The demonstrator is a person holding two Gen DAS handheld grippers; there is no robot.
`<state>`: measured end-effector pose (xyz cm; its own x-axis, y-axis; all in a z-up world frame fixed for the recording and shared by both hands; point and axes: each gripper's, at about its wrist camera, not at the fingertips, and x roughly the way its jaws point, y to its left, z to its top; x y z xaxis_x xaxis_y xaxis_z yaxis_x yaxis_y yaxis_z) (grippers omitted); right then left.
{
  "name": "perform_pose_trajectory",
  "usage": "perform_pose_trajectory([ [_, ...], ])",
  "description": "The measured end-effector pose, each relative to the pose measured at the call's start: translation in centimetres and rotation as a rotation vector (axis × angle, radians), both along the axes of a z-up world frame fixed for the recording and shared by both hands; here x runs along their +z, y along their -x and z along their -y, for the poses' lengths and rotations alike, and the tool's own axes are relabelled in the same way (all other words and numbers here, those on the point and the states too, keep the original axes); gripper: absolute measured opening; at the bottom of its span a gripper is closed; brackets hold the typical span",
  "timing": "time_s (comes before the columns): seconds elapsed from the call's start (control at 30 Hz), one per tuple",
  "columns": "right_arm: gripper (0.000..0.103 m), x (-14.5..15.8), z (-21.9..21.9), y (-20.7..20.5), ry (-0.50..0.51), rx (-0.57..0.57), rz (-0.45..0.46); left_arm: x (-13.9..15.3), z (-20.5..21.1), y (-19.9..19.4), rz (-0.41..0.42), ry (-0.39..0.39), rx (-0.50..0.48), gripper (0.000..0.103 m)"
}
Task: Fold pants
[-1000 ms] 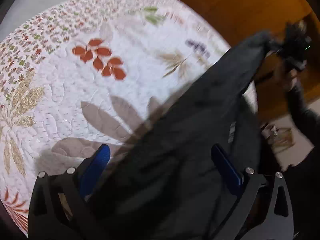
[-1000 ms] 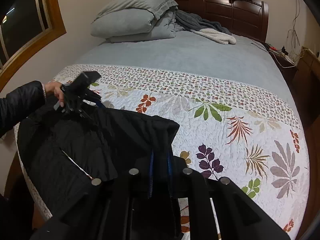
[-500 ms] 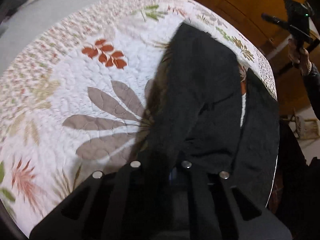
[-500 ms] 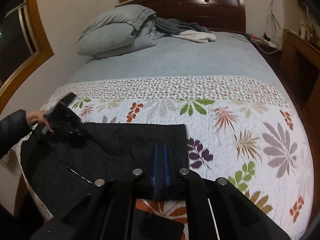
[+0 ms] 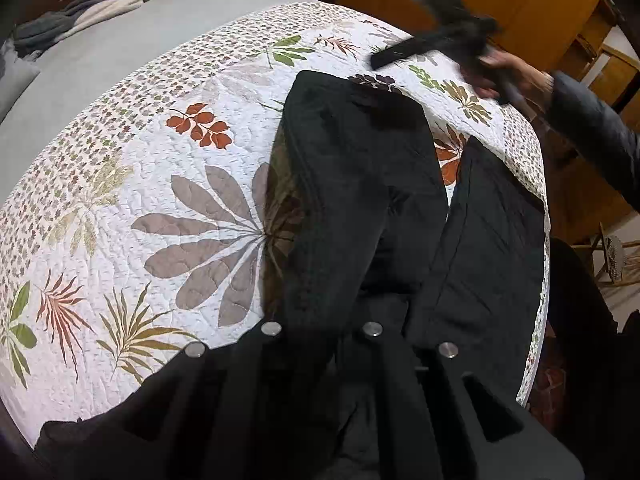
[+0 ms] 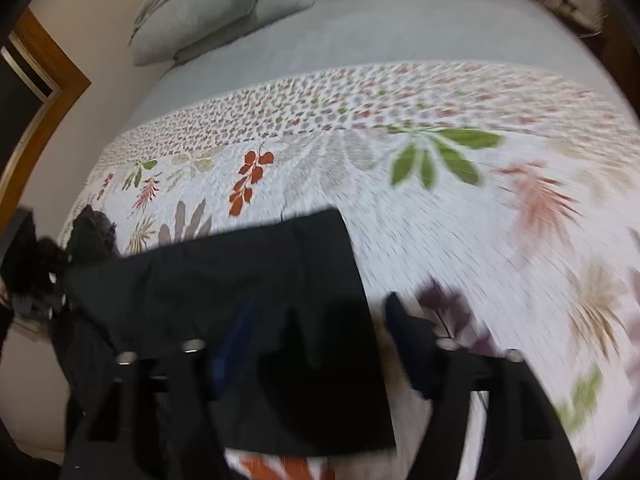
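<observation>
Your left gripper (image 5: 320, 332) sat clamped on the near end of the black pants (image 5: 360, 184), its fingers drawn together with dark cloth bunched between them at the near edge of the bed. From there one leg of the pants ran away across the leaf-print quilt (image 5: 180, 216), lying flat, its far hem squared off just short of a purple leaf motif. The second leg (image 5: 492, 248) lay to the right of it, close along the quilt's right-hand edge, with a wedge of bare quilt showing between the two. To the left of the pants the quilt spread wide and bare of objects.

Your right gripper (image 6: 316, 340) had its fingers spread well apart, straddling the hem end of the pants (image 6: 256, 280) without pinching it; that view was motion-blurred. In the left camera the same gripper (image 5: 440, 36) appeared above the far hem, in your right hand (image 5: 516, 76).

Beyond the quilt lay plain grey bedding (image 6: 380, 40), then grey pillows (image 6: 208, 20) and a heap of folded blankets (image 5: 84, 12) at the head.
</observation>
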<state>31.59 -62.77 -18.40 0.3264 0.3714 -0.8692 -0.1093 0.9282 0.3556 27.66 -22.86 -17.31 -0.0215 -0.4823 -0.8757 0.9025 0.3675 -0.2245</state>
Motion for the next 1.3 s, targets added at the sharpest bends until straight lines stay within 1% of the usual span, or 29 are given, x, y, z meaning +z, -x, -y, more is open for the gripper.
perform_pose_trajectory([
  [0.03, 0.086, -0.6, 0.0, -1.0, -0.024, 0.002, -0.009, -0.1, -0.1, -0.1, -0.001, -0.004, -0.002, 0.008],
  [0.07, 0.088, -1.4, -0.2, -2.2, -0.074, 0.021, -0.024, -0.3, 0.0, -0.3, -0.007, -0.007, -0.001, 0.008],
  [0.13, 0.088, -2.9, -0.8, -3.8, -0.125, 0.037, -0.05, -0.4, 0.0, -0.6, -0.022, -0.011, 0.004, 0.008],
  [0.17, 0.088, -3.7, -1.1, -4.4, -0.13, 0.049, -0.069, -0.6, 0.0, -0.7, -0.025, -0.015, 0.003, 0.008],
  [0.2, 0.081, -4.5, -1.5, -4.9, -0.11, 0.054, -0.088, -0.7, 0.0, -0.7, -0.024, -0.017, -0.001, 0.009],
  [0.23, 0.075, -5.4, -1.9, -5.1, -0.067, 0.063, -0.107, -0.7, 0.1, -0.7, -0.023, -0.019, -0.003, 0.01],
  [0.27, 0.06, -6.0, -2.3, -5.0, -0.009, 0.07, -0.104, -0.9, 0.1, -0.7, -0.023, -0.025, -0.001, 0.011],
  [0.3, 0.036, -6.1, -2.5, -4.8, 0.038, 0.078, -0.083, -1.0, 0.1, -0.7, -0.024, -0.031, 0.005, 0.013],
  [0.33, 0.028, -5.7, -2.5, -4.4, 0.034, 0.086, -0.055, -1.2, 0.2, -0.8, -0.027, -0.035, 0.009, 0.014],
  [0.37, 0.017, -5.1, -2.2, -3.9, 0.005, 0.079, -0.033, -1.2, 0.3, -0.7, -0.028, -0.039, 0.013, 0.015],
  [0.4, 0.013, -4.5, -2.1, -3.4, 0.0, 0.081, -0.013, -1.2, 0.3, -0.7, -0.024, -0.04, 0.018, 0.015],
  [0.47, 0.011, -3.3, -2.4, -2.2, 0.048, 0.101, 0.032, -1.0, 0.4, -0.5, -0.016, -0.038, 0.034, 0.015],
  [0.53, 0.01, -1.3, -2.4, -0.7, 0.064, 0.109, 0.086, -0.4, 0.1, -0.2, -0.011, -0.023, 0.056, 0.015],
  [0.63, 0.01, 3.1, -1.5, 3.0, 0.054, 0.078, 0.217, 0.8, -0.7, 1.3, 0.016, -0.013, 0.076, 0.015],
  [0.7, 0.01, 6.6, -0.8, 6.8, 0.028, 0.057, 0.322, 2.3, -1.3, 3.2, 0.048, 0.005, 0.089, 0.015],
  [0.77, 0.01, 9.1, -0.9, 9.9, 0.04, 0.058, 0.384, 3.7, -1.9, 4.9, 0.055, 0.036, 0.117, 0.015],
  [0.8, 0.01, 10.5, -1.2, 12.3, 0.059, 0.064, 0.427, 4.2, -2.2, 5.7, 0.059, 0.041, 0.131, 0.015],
  [0.87, 0.01, 12.2, -1.5, 15.7, 0.076, 0.059, 0.47, 5.3, -2.5, 8.7, 0.103, 0.041, 0.126, 0.015],
  [0.9, 0.01, 12.7, -1.7, 17.4, 0.081, 0.057, 0.488, 5.6, -2.6, 10.5, 0.125, 0.034, 0.114, 0.015],
  [0.97, 0.01, 13.2, -2.0, 20.3, 0.082, 0.045, 0.505, 5.8, -2.7, 13.6, 0.138, 0.03, 0.106, 0.015],
  [1.03, 0.01, 13.0, -2.4, 23.1, 0.077, 0.026, 0.509, 5.7, -3.0, 16.5, 0.149, 0.029, 0.112, 0.017],
  [1.1, 0.01, 12.6, -2.8, 25.5, 0.075, 0.01, 0.498, 5.2, -3.3, 19.6, 0.146, 0.038, 0.151, 0.026],
  [1.17, 0.01, 11.7, -3.1, 27.5, 0.082, -0.005, 0.482, 4.5, -3.4, 22.0, 0.161, 0.044, 0.189, 0.03],
  [1.23, 0.011, 10.4, -3.2, 29.5, 0.072, -0.026, 0.448, 3.5, -3.6, 24.1, 0.143, 0.067, 0.243, 0.04],
  [1.27, 0.014, 9.6, -3.3, 30.5, 0.064, -0.04, 0.43, 2.7, -3.7, 25.1, 0.141, 0.068, 0.27, 0.042],
  [1.3, 0.019, 8.9, -3.4, 31.4, 0.052, -0.053, 0.412, 1.7, -3.7, 26.0, 0.141, 0.057, 0.287, 0.046],
])
